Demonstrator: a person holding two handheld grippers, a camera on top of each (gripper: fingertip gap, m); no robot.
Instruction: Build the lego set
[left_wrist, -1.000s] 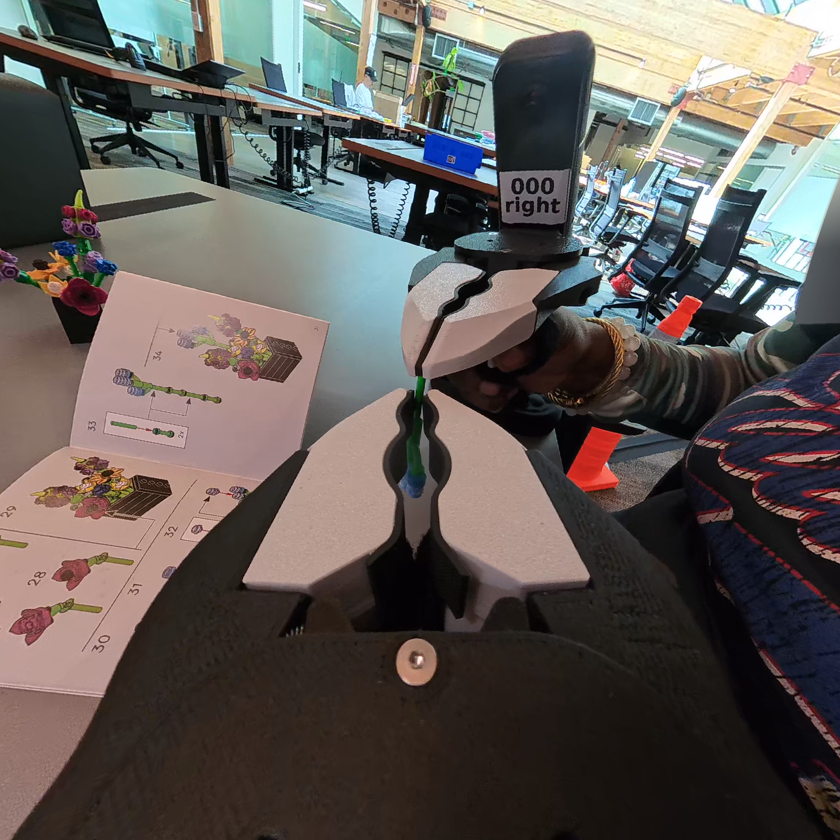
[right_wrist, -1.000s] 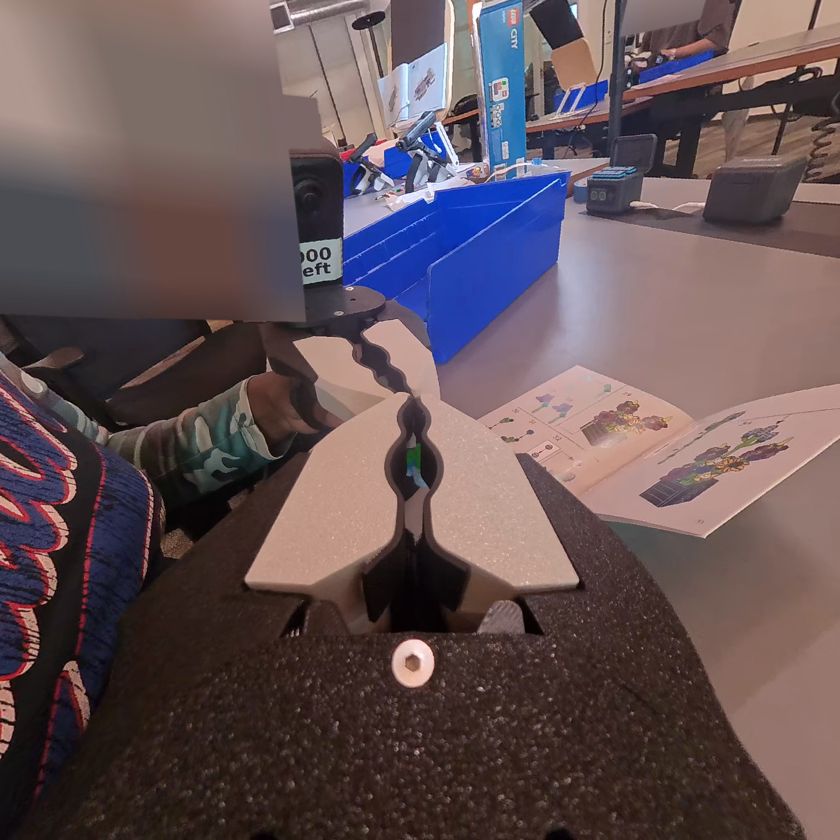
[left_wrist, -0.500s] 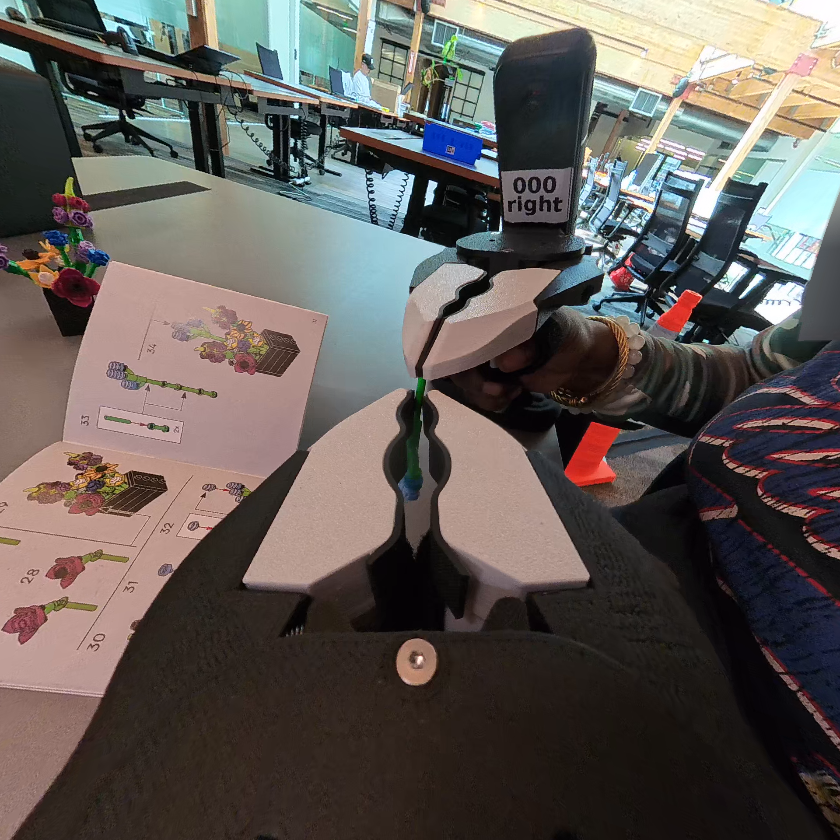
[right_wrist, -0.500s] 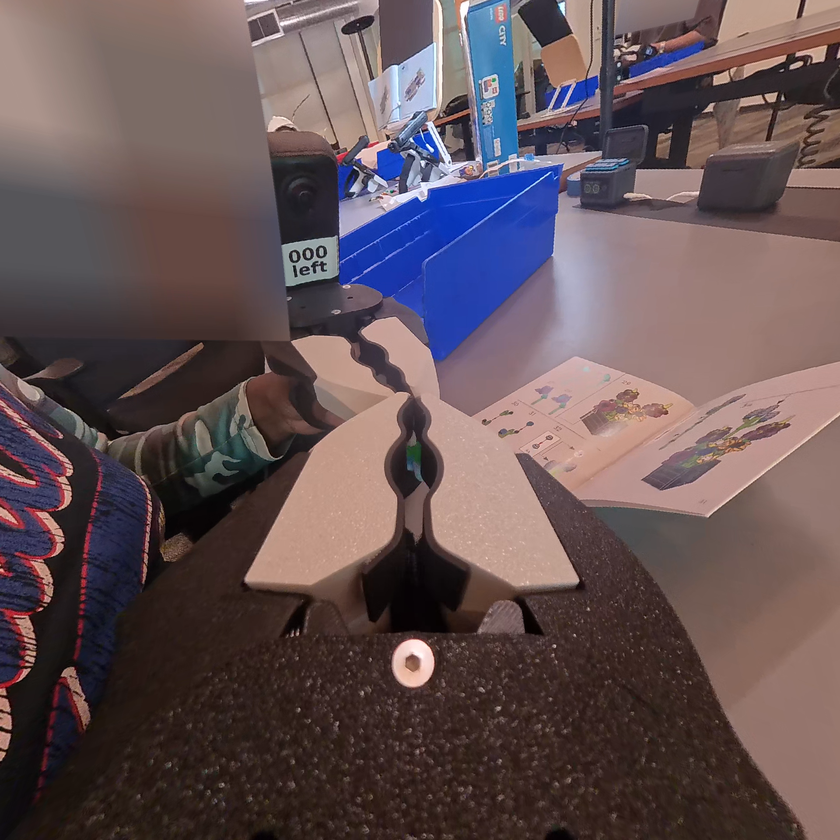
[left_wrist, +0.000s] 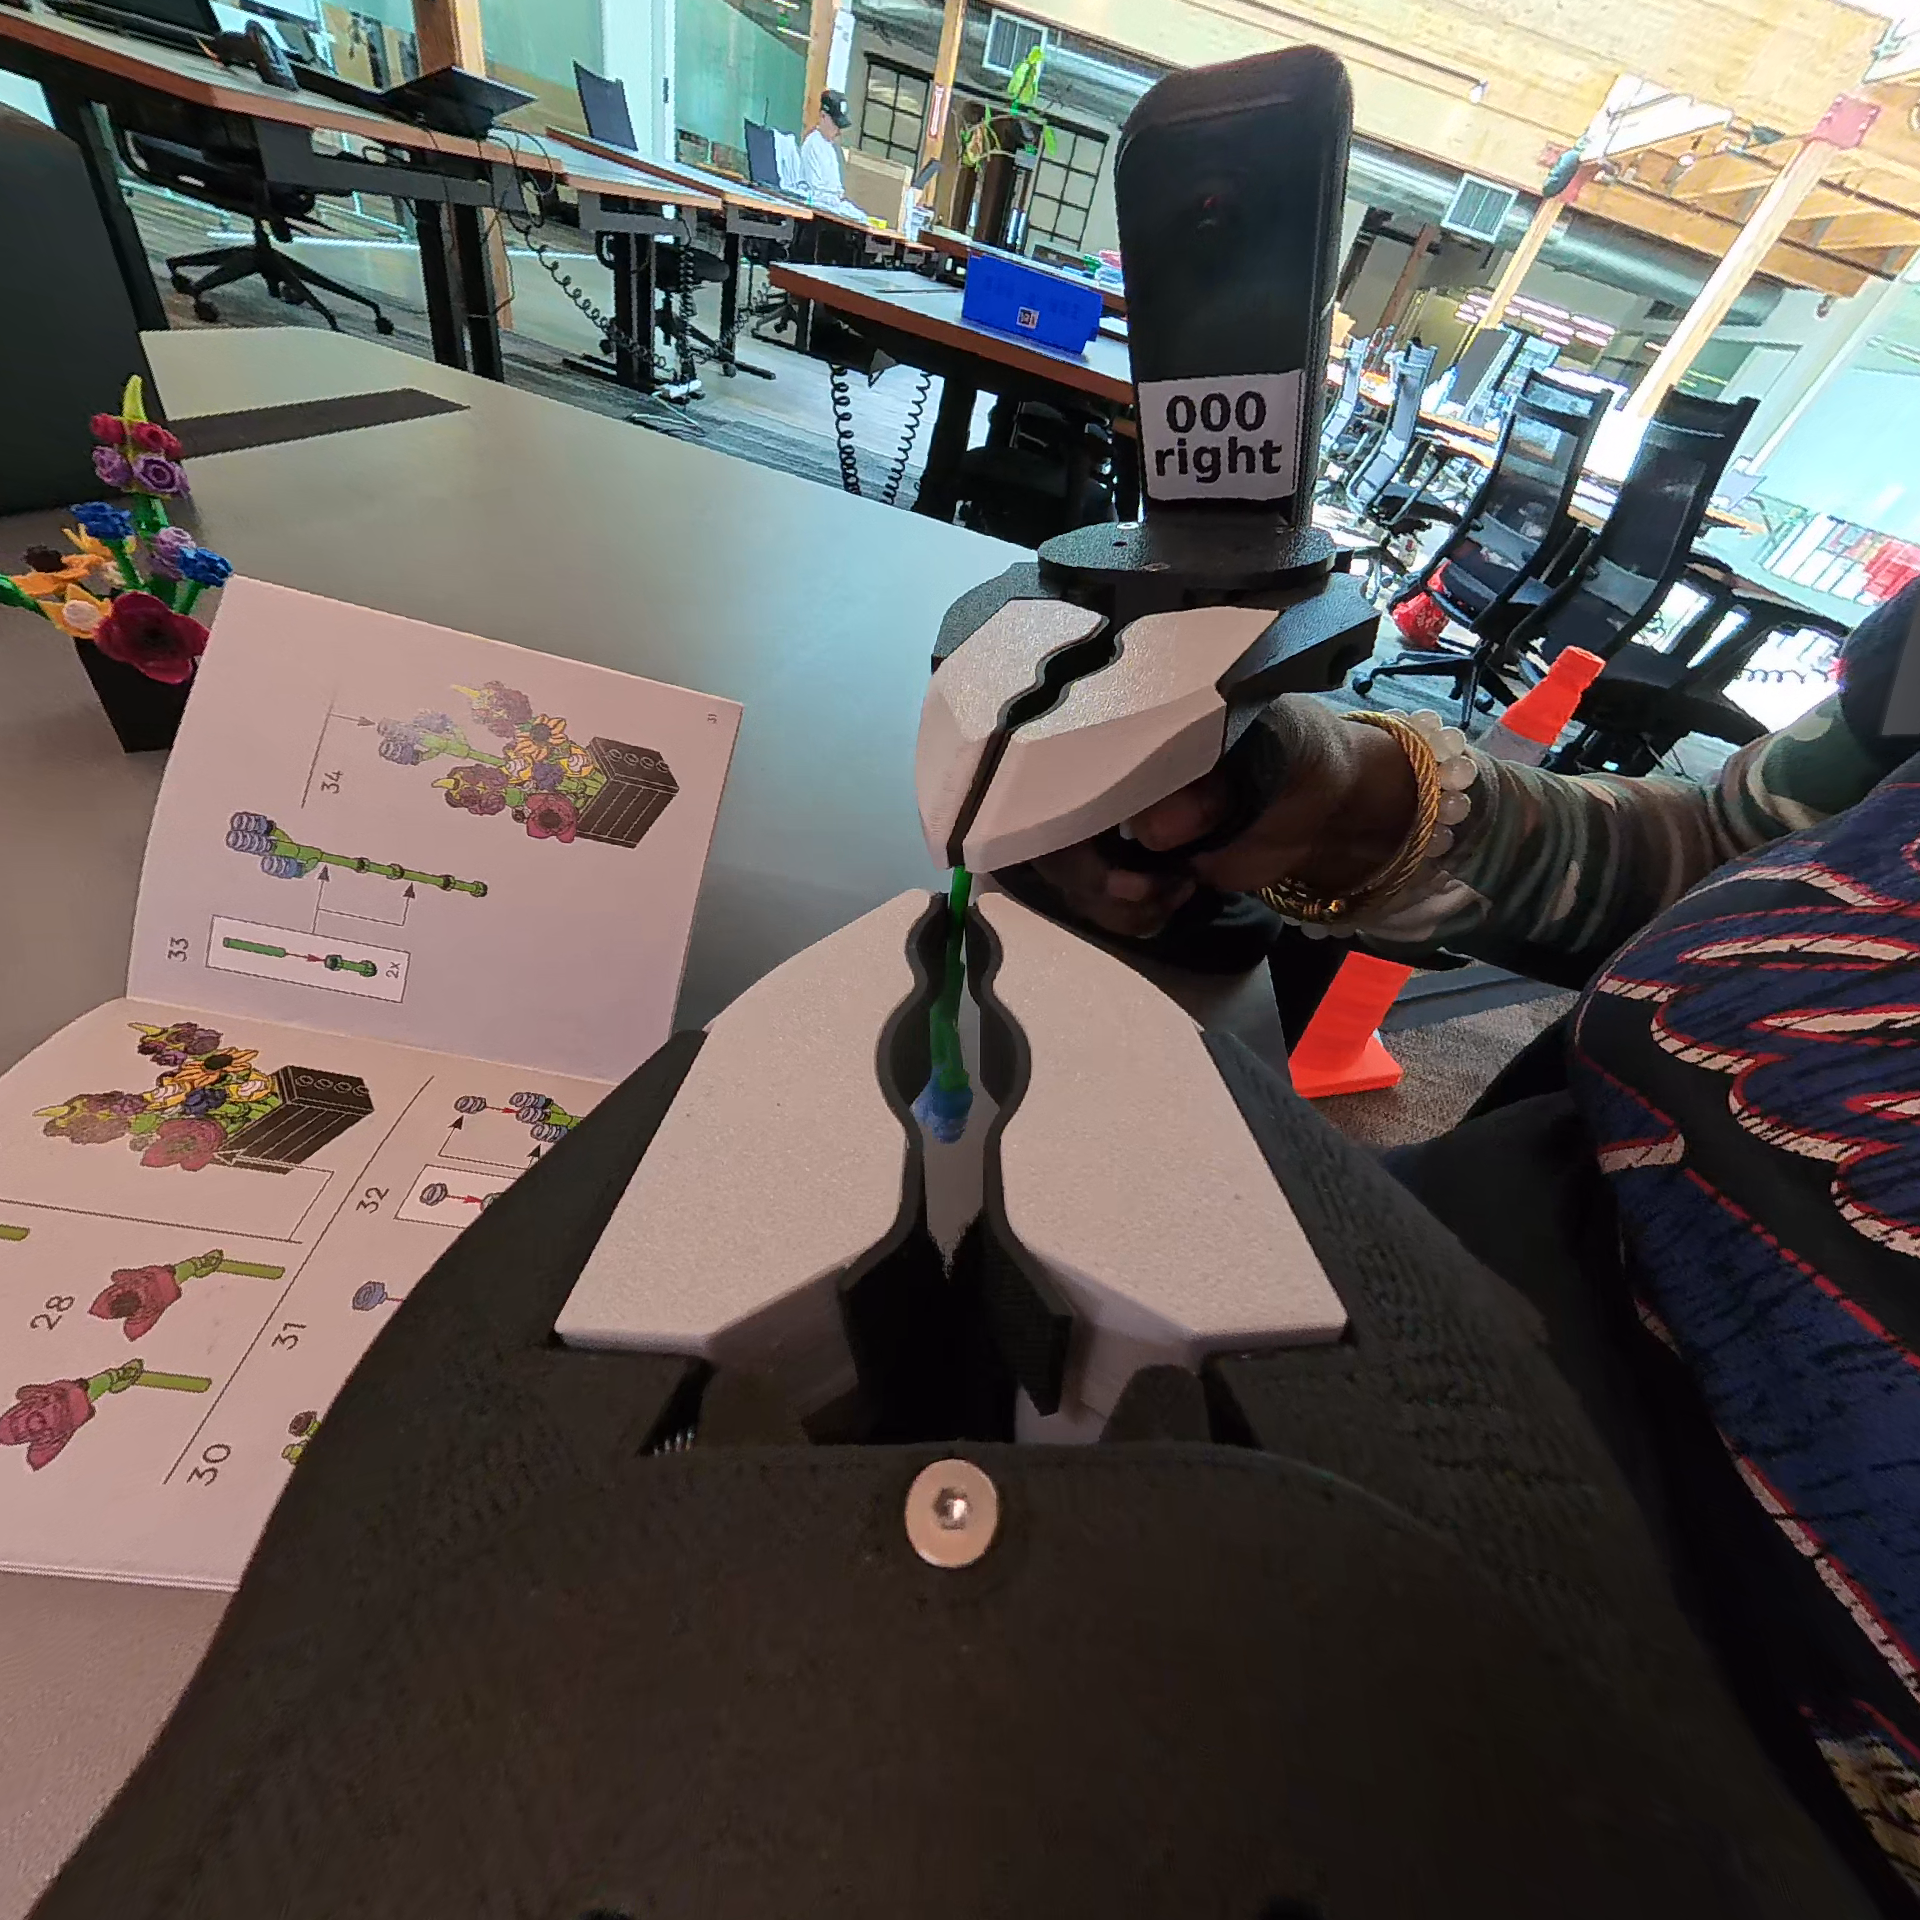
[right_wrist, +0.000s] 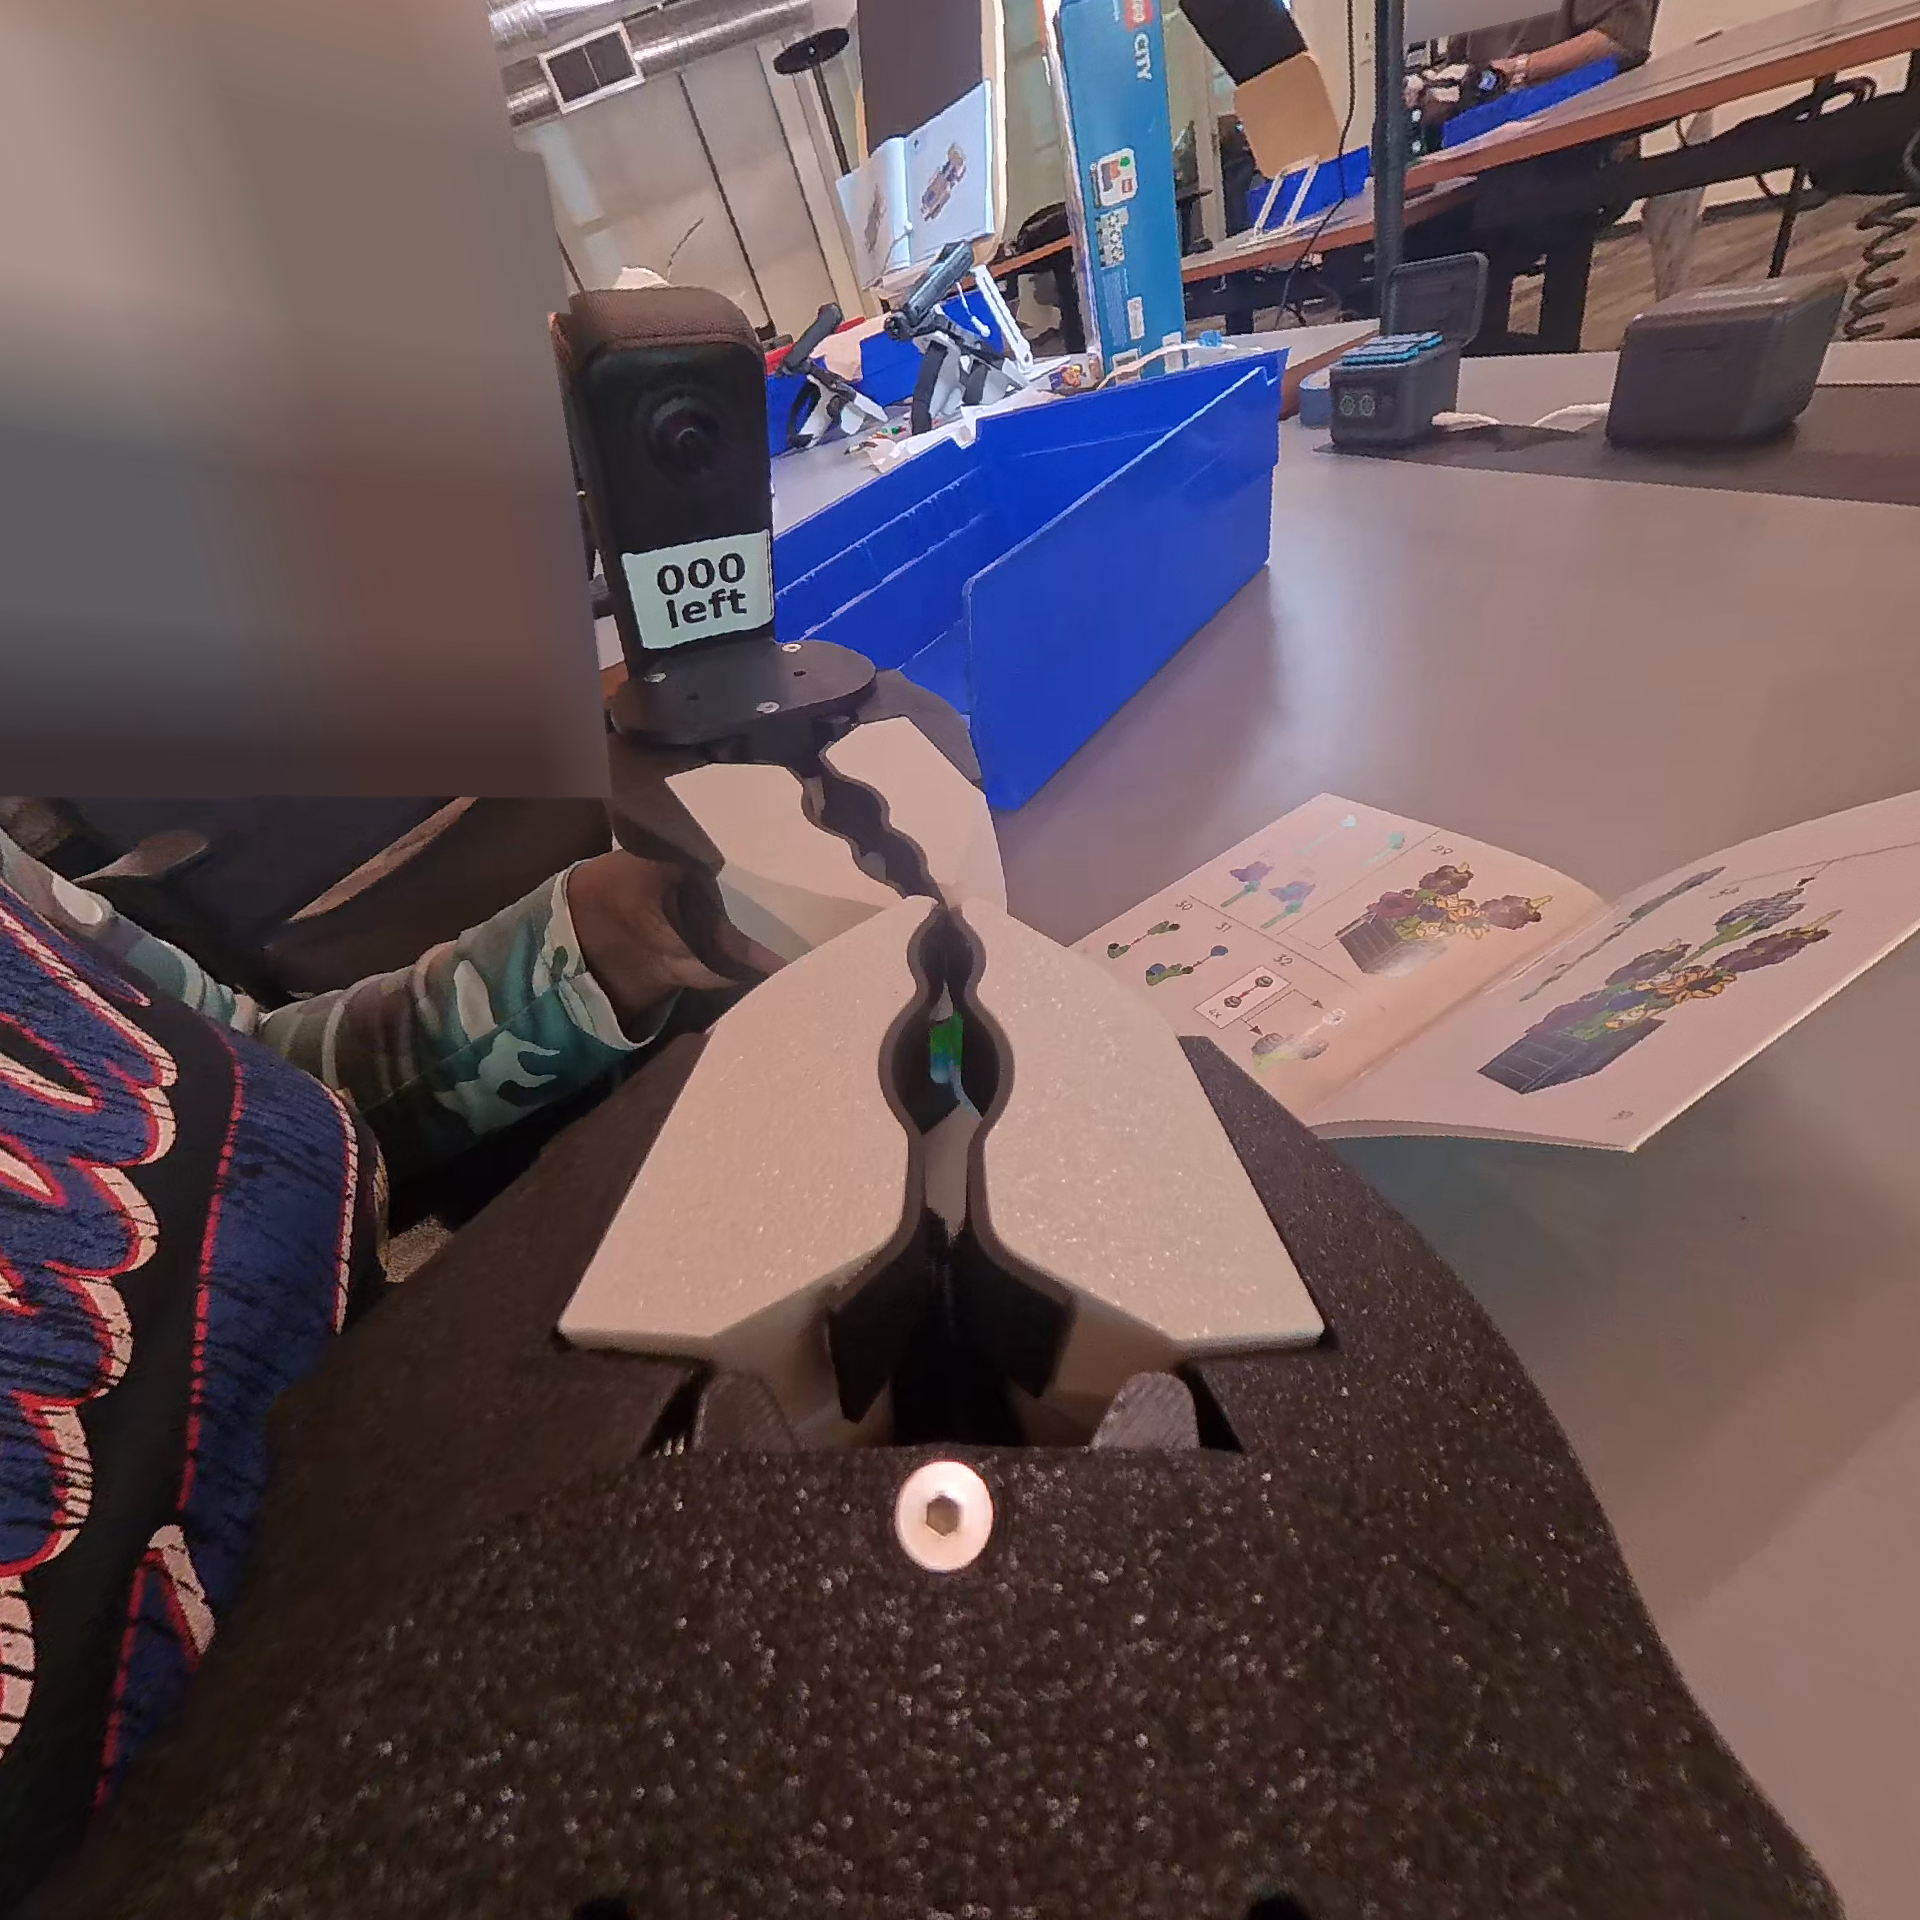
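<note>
My left tool (left_wrist: 951, 914) is clamped on a green stem (left_wrist: 948, 997) with a blue flower tip, centre frame. My right tool (left_wrist: 951, 857) pinches the stem's upper end. The instruction booklet (left_wrist: 416, 883) lies open on the tabletop (left_wrist: 623, 561) at left, the flower pot build (left_wrist: 125, 592) far left.

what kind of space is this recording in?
Looks like an open-plan office or lab workspace. The left wrist view shows rows of long desks with black office chairs under exposed timber beams; the right wrist view shows a grey table with a blue parts bin and an open instruction booklet.
</note>
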